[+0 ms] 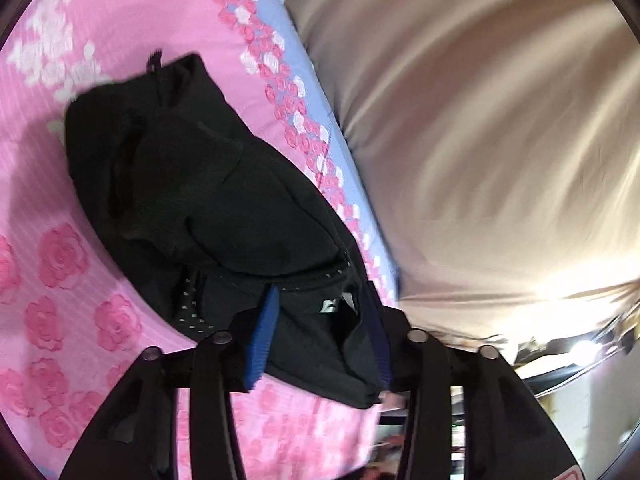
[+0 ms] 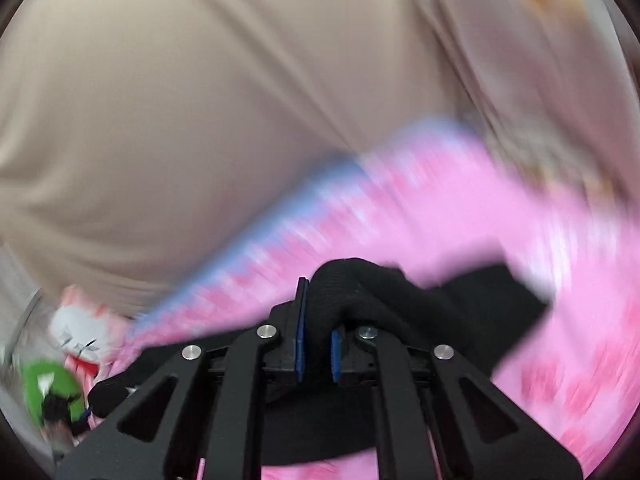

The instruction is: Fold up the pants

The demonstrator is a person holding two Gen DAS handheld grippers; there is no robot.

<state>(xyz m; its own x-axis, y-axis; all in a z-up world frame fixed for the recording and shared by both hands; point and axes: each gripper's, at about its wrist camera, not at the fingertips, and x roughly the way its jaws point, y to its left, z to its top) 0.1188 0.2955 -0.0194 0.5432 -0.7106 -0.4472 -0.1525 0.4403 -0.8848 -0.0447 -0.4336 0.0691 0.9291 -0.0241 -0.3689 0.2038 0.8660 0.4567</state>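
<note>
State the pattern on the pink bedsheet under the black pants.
Pink roses on the pink bedsheet, clearest in the left wrist view.

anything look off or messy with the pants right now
The black pants are bunched in a crumpled heap on the pink floral sheet, not flat. The waistband with its white label sits between the left gripper pads. The right gripper pinches a wad of the fabric. Nothing looks torn.
</note>
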